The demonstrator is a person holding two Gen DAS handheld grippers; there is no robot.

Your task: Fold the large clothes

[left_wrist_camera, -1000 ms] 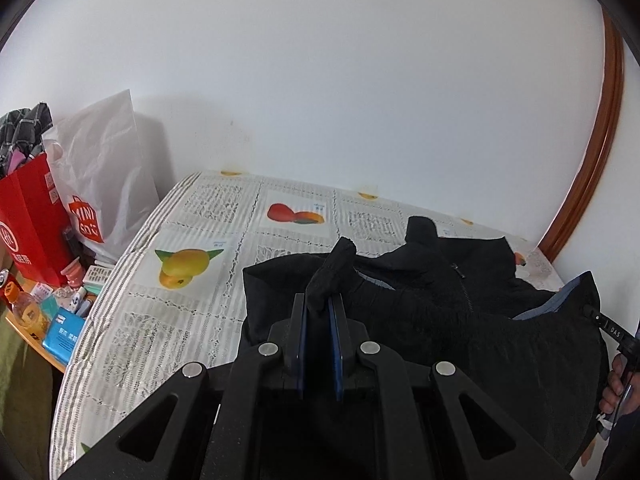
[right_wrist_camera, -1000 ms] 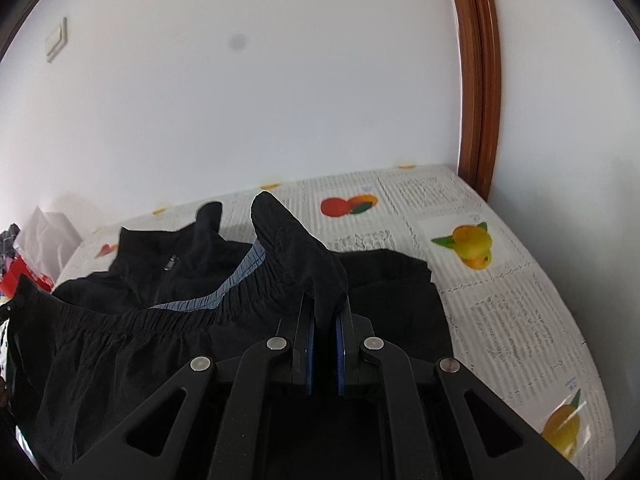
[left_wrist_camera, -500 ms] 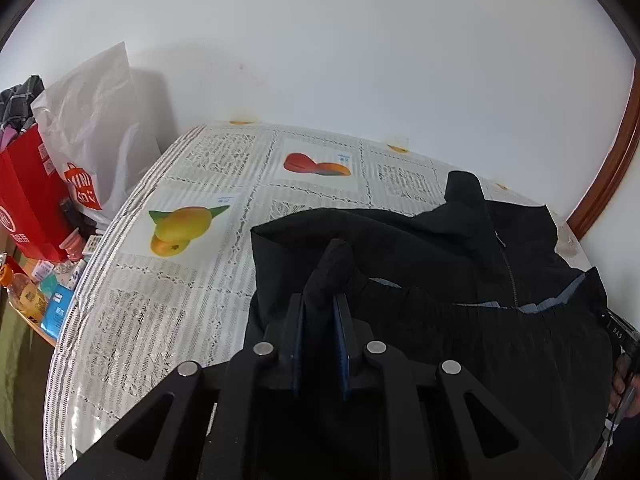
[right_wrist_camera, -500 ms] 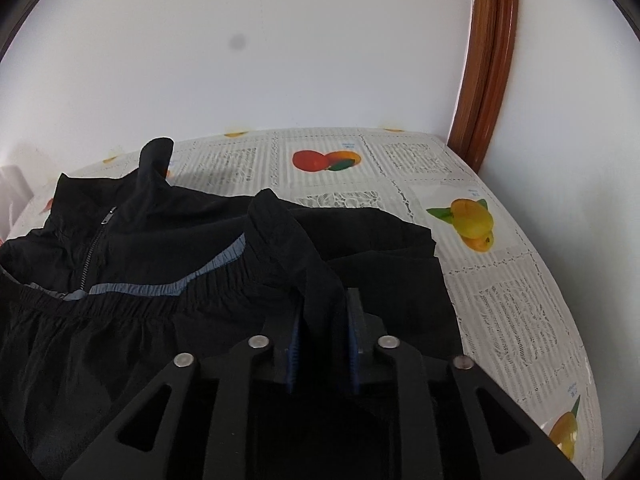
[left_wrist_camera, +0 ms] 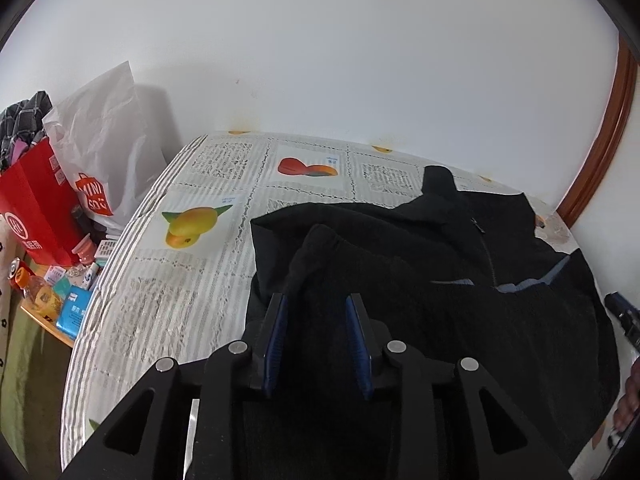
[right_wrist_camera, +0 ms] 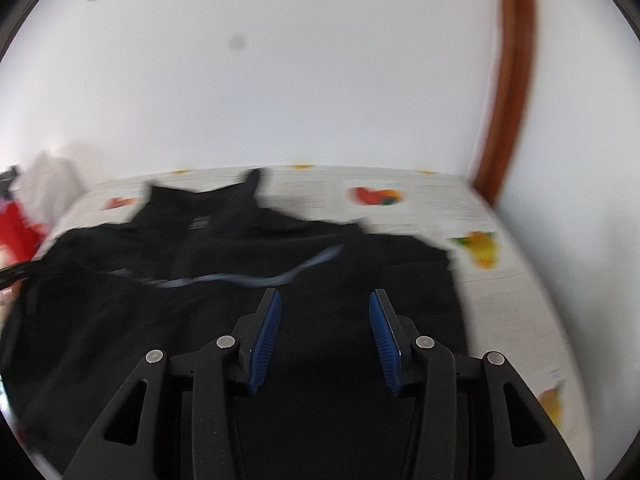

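While both sets of fingers are spreading apart, I am letting go of the black jacket (left_wrist_camera: 440, 280), so the step in hand reads to me as the release at the end of a fold. I am seeing the left gripper (left_wrist_camera: 316, 308) with its blue pads parted; a raised fold of the dark cloth is standing up between them and leaning against the pad on the left of the frame, but the pads are no longer pinching it. I am seeing the right gripper (right_wrist_camera: 325, 304) opening wider, with only flat black cloth lying below the gap and nothing caught in it, though that view is smeared by motion. The jacket is lying across the fruit-printed tablecloth (left_wrist_camera: 192, 264) that covers the bench, filling the lower centre and right of the left wrist view, its zip and collar towards the upper right and a strip of blue-grey lining showing at the doubled-over hem. A red bag (left_wrist_camera: 36, 200) and a white bag (left_wrist_camera: 108, 136) are standing off the bench at the left edge of the frame. Next, I judge, I am needing to back both grippers clear without dragging that upstanding fold, then pick fresh grip points on an outer edge for the following fold.
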